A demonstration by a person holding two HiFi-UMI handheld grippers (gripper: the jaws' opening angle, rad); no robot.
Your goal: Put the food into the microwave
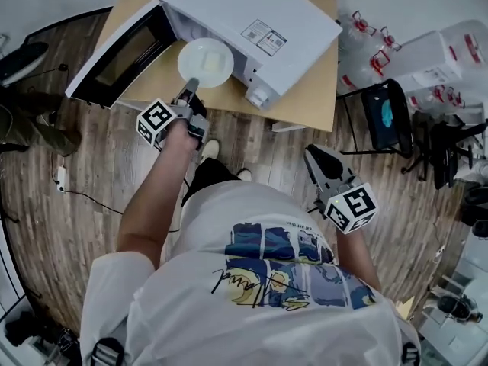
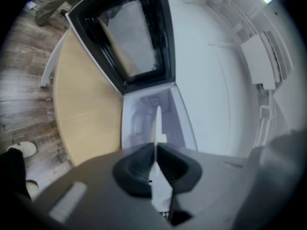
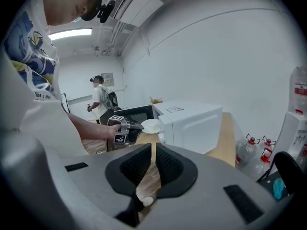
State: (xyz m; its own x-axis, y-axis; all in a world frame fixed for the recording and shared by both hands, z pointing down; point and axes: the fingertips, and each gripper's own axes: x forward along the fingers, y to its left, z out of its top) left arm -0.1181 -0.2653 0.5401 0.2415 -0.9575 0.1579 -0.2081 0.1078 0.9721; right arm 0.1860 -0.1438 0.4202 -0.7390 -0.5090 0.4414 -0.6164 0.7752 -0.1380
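Observation:
A white microwave (image 1: 252, 21) stands on a wooden table (image 1: 305, 105) with its black-framed door (image 1: 122, 56) swung open to the left. My left gripper (image 1: 191, 86) is shut on the rim of a white plate (image 1: 206, 62), which it holds level at the mouth of the oven. In the left gripper view the plate (image 2: 156, 128) shows edge-on between the jaws, with the oven cavity (image 2: 153, 114) right ahead. My right gripper (image 1: 314, 155) hangs low over the floor, away from the table, shut and empty. The right gripper view shows the microwave (image 3: 192, 123) and plate (image 3: 151, 125) from afar.
Several water bottles (image 1: 366, 44) and a black stool (image 1: 389, 117) stand right of the table. A cable (image 1: 76, 193) trails over the wooden floor at left. Another person (image 3: 103, 99) stands in the background behind the table.

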